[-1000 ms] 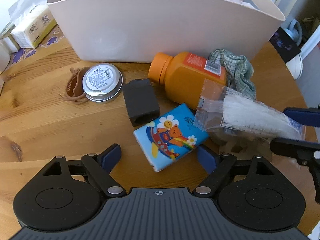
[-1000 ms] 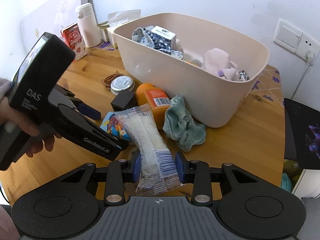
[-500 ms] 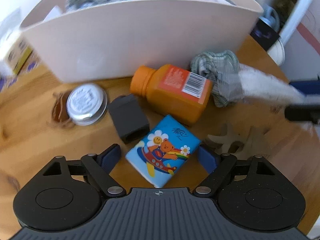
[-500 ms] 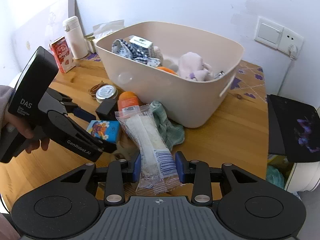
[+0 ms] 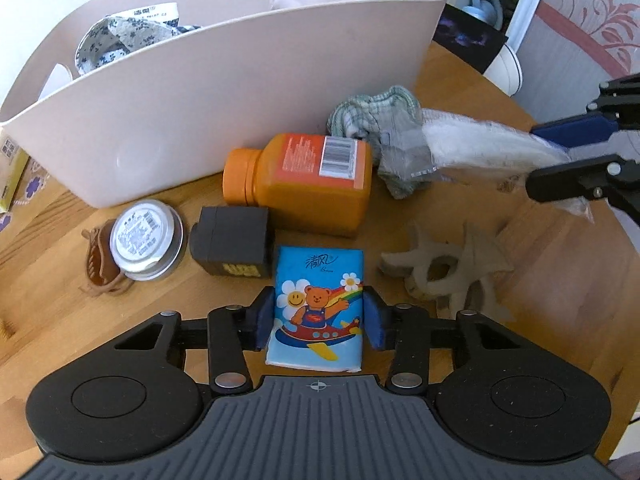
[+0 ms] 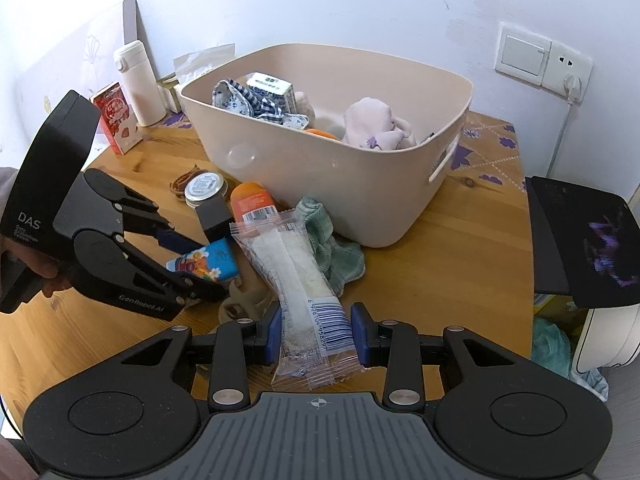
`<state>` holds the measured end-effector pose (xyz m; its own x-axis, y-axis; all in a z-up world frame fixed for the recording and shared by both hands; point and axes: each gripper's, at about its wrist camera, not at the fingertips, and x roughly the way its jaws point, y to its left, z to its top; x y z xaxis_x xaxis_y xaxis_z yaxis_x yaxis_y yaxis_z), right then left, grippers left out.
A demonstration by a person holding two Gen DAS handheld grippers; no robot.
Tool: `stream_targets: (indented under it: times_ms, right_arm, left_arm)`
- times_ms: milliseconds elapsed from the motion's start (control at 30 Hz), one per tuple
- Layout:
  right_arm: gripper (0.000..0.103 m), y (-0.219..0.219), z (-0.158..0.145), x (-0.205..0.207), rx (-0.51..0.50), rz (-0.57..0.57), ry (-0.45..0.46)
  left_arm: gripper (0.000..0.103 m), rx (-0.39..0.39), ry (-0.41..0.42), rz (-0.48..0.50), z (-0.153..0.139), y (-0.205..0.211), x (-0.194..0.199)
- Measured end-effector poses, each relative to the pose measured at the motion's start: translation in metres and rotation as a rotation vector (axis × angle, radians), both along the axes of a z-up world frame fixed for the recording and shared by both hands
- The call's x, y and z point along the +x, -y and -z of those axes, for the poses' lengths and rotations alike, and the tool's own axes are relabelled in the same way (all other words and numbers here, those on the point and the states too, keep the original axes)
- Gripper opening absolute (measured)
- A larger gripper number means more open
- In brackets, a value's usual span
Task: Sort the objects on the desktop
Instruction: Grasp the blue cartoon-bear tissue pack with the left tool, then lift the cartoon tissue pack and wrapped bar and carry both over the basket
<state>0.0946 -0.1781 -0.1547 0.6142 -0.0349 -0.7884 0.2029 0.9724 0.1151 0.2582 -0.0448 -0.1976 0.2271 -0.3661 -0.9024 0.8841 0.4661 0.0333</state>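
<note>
Blue cartoon-printed tissue pack (image 5: 318, 308), lying on the wooden surface (image 5: 48, 264) just in front of a black box (image 5: 230, 240) and an orange plastic bottle (image 5: 300, 184), is clamped between the pads of the left gripper (image 5: 319, 316), whose jaws have just been closing. A clear-wrapped white snack packet (image 6: 300, 280) is held aloft by the clenched right gripper (image 6: 316, 334), near the beige plastic bin (image 6: 340, 184).

Hair claw (image 5: 98, 264): half hidden under the round tin (image 5: 146, 236), left of the left jaws.
Tissue box (image 5: 10, 168): cut off by the frame edge, far left.
Snack packet (image 5: 480, 148): blurred, right of the jaws.
</note>
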Motion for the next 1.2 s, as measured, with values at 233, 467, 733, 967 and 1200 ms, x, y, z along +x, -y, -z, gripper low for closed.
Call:
stream_targets:
  times_ms: [233,467,733,967,1200]
  right_arm:
    - [0.034,-0.003,-0.005,-0.004,-0.008,-0.006,0.013]
    - [0.034,-0.009,-0.020,-0.015,-0.028,-0.024,0.043]
    - [0.034,-0.010,-0.044,-0.028,-0.061,-0.019,0.099]
    - [0.034,-0.002,-0.067,-0.032,-0.099,0.007,0.161]
    - [0.034,0.009,-0.081,-0.025,-0.129,0.049,0.205]
  left_arm:
    - [0.046,-0.011,0.009,-0.027,-0.008,-0.014,-0.002]
    - [0.046,-0.075,0.014,-0.081,-0.036,-0.029,-0.003]
    - [0.046,-0.160,0.055,-0.122,-0.081,-0.047,-0.004]
    - [0.046,-0.195,0.121,-0.129,-0.114,-0.053,0.004]
    - [0.046,-0.239,0.184,-0.129,-0.137,-0.044,0.020]
